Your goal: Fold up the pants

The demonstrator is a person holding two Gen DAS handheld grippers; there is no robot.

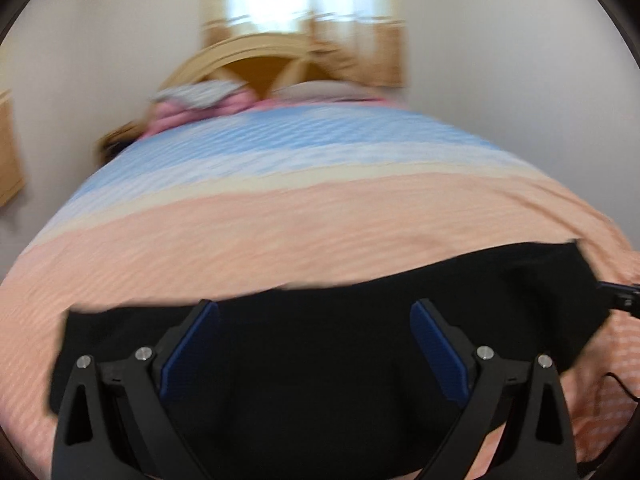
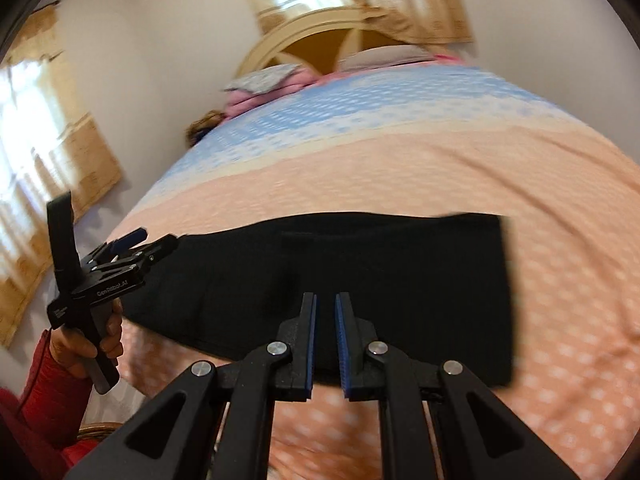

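- At the left edge of my right view, curtains [image 2: 60,168] hang by a bright window, tan and blurred.
- Lower left of that view, my left hand [image 2: 96,336], in a red sleeve [image 2: 48,384], grips the handle of my left gripper [image 2: 154,242].
- Top centre in both views stands a pale arched headboard [image 2: 320,36]; below it, left of centre, lie pink and grey pillows [image 2: 264,84].
- The bed [image 1: 320,216] fills the middle of both views, its cover blue at the far end and peach near me.
- Nothing lies on top of the pants; only my own fingers cross in front of them.
- The pants [image 2: 360,280] are black, folded into a flat band on the peach part, in the lower half of each view.
- Their long axis runs left to right across the frame, parallel to the near bed edge; the right end is cut square.
- A thin black cable [image 1: 616,380] lies on the cover at the lower right of the left view.
- In its own view my left gripper [image 1: 314,316] is spread wide over the pants with nothing between the blue pads [image 1: 192,352]; whether it touches the cloth I cannot tell.
- My right gripper [image 2: 326,300] is nearly closed, a narrow gap between its pads, empty, over the near edge of the pants.
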